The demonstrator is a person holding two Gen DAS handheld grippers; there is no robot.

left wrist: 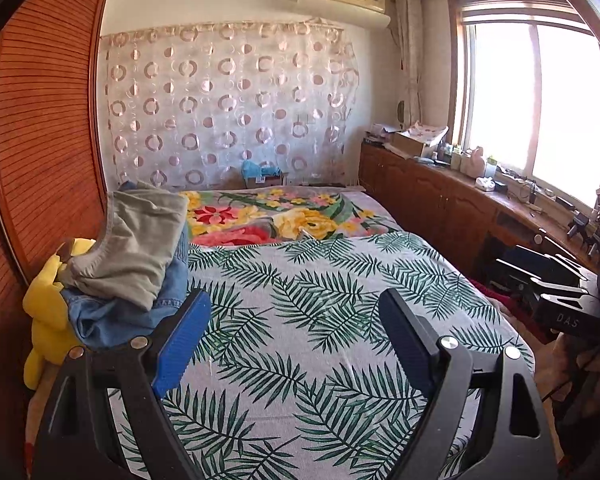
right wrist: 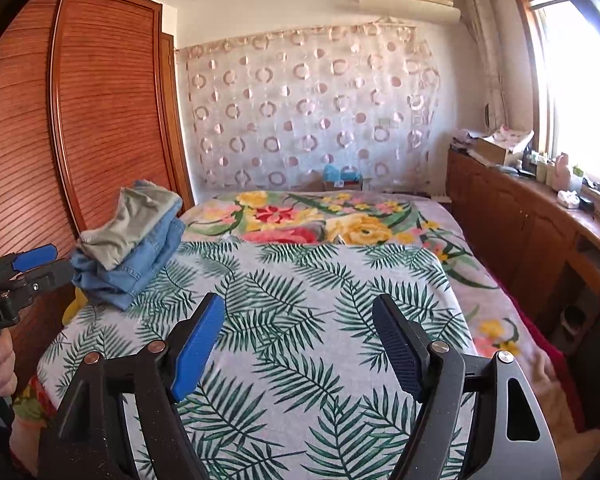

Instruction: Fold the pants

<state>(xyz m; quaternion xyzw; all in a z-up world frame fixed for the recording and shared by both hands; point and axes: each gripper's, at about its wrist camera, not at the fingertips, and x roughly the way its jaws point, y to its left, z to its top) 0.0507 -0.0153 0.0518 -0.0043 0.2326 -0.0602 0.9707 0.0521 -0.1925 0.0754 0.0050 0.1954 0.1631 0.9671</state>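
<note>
Left gripper (right wrist: 36, 258) handle reads "Robot.AI"; folded pants (right wrist: 132, 240) beside it

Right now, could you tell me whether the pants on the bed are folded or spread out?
Folded, apparently: the grey pants sit as a compact bundle atop the blue jeans, stacked at the bed's left edge. Neither is spread flat.

The left gripper (left wrist: 294, 312) is wide open, and its two blue pads (left wrist: 182, 344) hold nothing. The right gripper (right wrist: 298, 316) is wide open too, with nothing between its pads (right wrist: 198, 350). Both point out over the bed. A bare hand (right wrist: 2, 364) holds the left gripper's handle.
</note>
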